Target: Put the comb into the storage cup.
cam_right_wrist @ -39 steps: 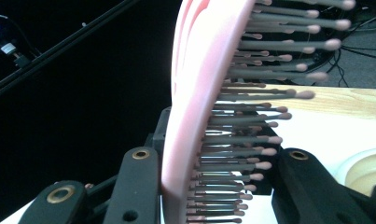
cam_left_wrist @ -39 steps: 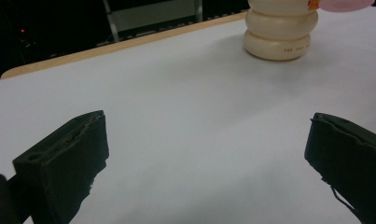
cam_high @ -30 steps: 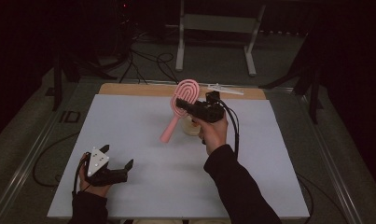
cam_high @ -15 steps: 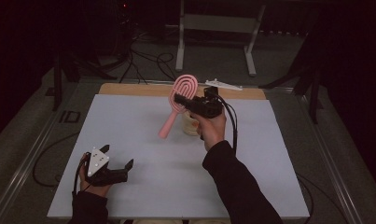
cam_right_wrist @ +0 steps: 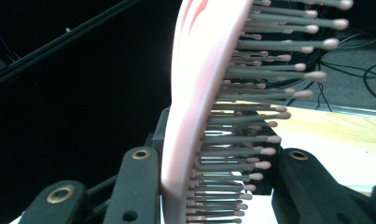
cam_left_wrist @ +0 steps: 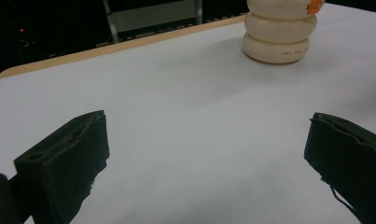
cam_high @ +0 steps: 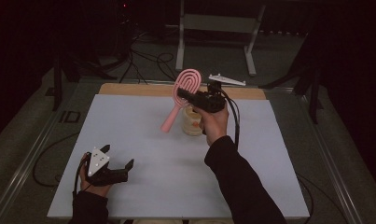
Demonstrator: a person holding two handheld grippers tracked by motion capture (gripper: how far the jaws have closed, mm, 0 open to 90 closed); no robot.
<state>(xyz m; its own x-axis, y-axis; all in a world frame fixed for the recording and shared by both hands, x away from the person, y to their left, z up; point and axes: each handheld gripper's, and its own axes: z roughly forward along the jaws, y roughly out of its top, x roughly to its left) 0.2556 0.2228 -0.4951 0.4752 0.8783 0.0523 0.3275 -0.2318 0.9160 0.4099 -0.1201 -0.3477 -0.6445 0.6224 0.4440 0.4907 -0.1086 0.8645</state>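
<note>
Count at this moment: one pink hairbrush (cam_high: pixel 181 95) is showing, with one looped head and one handle; its bristles (cam_right_wrist: pixel 251 140) are standing in many rows, too many to count reliably. One cream ribbed jar (cam_high: pixel 193 122) is sitting on the table; three stacked rings of it are showing in the left gripper view (cam_left_wrist: pixel 276 32). Two grippers are appearing: one left gripper (cam_high: pixel 112 171) and one right gripper (cam_high: pixel 188 95), each showing two black jaws. Two forearms are coming in from below. One white table top (cam_high: pixel 143 140) is lying under everything, and one metal stand (cam_high: pixel 218 28) is standing behind it.
</note>
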